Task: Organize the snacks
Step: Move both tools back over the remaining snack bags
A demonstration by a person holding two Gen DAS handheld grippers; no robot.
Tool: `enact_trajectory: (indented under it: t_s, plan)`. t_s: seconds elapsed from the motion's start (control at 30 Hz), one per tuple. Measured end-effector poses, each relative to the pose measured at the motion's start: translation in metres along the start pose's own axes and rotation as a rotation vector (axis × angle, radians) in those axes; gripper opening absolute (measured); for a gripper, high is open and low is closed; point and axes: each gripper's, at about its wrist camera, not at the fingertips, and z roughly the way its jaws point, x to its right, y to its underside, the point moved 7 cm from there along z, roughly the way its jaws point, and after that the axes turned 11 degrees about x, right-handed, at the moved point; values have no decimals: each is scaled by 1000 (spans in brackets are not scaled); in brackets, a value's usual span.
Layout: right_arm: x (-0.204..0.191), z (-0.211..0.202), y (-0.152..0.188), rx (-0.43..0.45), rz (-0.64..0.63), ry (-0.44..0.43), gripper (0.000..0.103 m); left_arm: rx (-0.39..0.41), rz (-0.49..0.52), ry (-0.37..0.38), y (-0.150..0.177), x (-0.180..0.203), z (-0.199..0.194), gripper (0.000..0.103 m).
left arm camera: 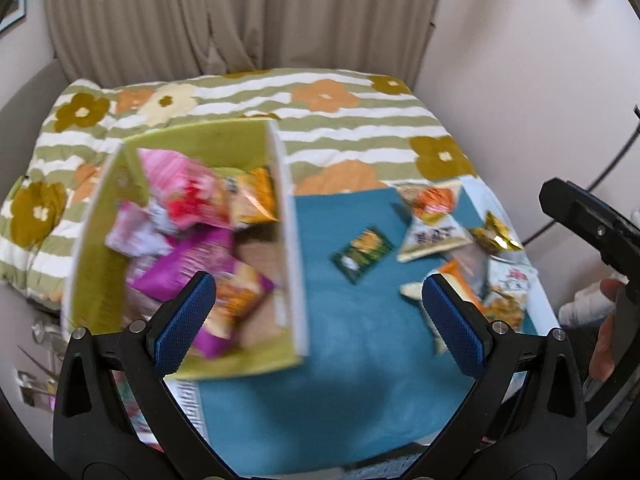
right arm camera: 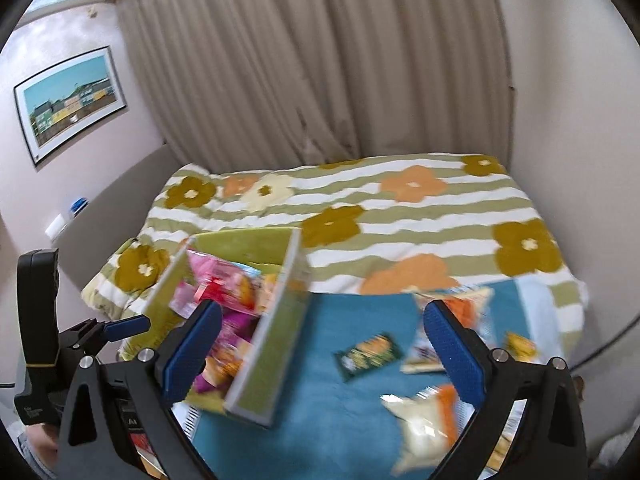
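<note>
Ahead and slightly to the left of the left tool (left arm camera: 318, 312), a green box (left arm camera: 208, 148) sits on the bed, its open top facing the camera and packed with pink, purple and orange snack packets (left arm camera: 188, 216). Its near right wall lies just beyond the tool's left fingertip. On the blue mat (left arm camera: 340, 320) between and beyond the spread fingers rests a dark green packet (left arm camera: 362, 254), apart from the box. Farther right, near the right fingertip, a cluster of loose snack bags (left arm camera: 434, 226) lies at the mat's edge. The left tool is released, its blue pads wide apart and holding nothing, poised above the mat.

Seen from the right tool (right arm camera: 322, 342), the box (right arm camera: 276, 360) stands ahead-left, the green packet (right arm camera: 368, 356) between the fingers, and a pale orange bag (right arm camera: 424, 420) just inside the right fingertip. It too is released and empty, angled down over the mat (right arm camera: 320, 420). Both views are motion-blurred.
</note>
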Motion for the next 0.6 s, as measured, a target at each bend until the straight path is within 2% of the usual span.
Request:
enact_trajectory:
  t_s: [0.13,0.27,0.47,0.6]
  plan:
    - [52,-29,18,-10,39,67,101,-21,14,-9,21,44,6,102]
    - [94,-50,40,-37,71,109,101,-73,-9,-5,48,80,17,102]
    - [139,-70,70,-81,131,152,101,-129,13,-4,74,122,28,102]
    - [155,-75,88,-104,176,176,101,-163,7,10,80,134,43,102]
